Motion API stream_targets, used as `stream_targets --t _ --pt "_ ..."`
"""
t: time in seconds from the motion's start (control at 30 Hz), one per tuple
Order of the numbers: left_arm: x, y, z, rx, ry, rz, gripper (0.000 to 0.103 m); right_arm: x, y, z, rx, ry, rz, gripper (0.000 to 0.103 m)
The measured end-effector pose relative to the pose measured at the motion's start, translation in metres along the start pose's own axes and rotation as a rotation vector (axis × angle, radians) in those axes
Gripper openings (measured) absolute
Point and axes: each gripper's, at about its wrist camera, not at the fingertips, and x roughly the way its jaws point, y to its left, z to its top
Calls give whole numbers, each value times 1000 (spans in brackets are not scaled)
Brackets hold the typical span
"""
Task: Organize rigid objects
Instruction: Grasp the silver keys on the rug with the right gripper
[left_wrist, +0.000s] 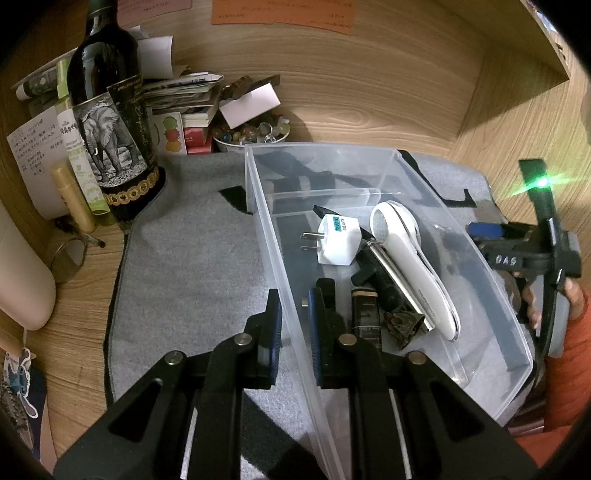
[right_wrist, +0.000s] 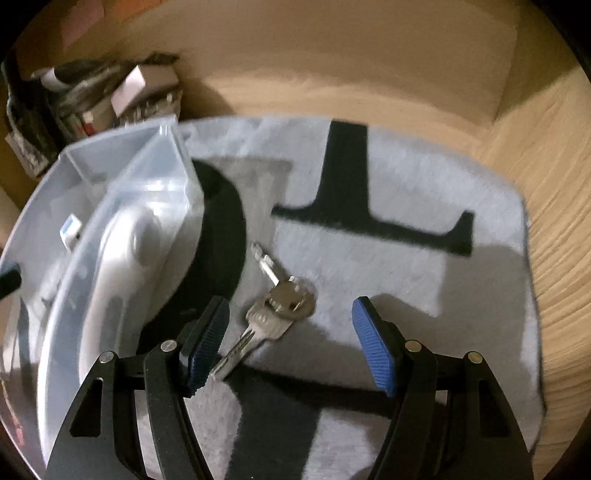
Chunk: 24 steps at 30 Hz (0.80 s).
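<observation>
Mostly done — clear plastic bin (left_wrist: 369, 155) already holds the white plug adapter (left_wrist: 338, 240), white handheld device (left_wrist: 410, 266) and small dark bits. Left tongs (left_wrist: 294, 325) clamped on its near-left wall. Left over: silver keys (right_wrist: 275, 314) on grey mat (right_wrist: 406, 266), right of bin — right tongs (right_wrist: 290, 345) spread apart over them.

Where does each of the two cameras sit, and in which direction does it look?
Left wrist: on the left gripper, looking forward and down into the clear plastic bin; its fingers straddle the bin's near wall, and the person's hand holding the right gripper shows at right.
Right wrist: on the right gripper, looking down at the silver metal keys on the grey felt mat, between its open fingers.
Shared: the bin, the mat, and the white handheld device inside the bin.
</observation>
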Motion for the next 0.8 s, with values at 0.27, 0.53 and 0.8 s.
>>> stream_targets --t 0.27,0.53,0.8 --pt "0 0 0 -2 0 -2 14 -3 8 -6 -59 -26 -1 30" --pt "0 1 0 -3 0 -2 14 -11 12 -10 -83 -47 8 26" --pt "0 1 -1 -5 3 0 14 -44 14 -9 -113 -118 5 26"
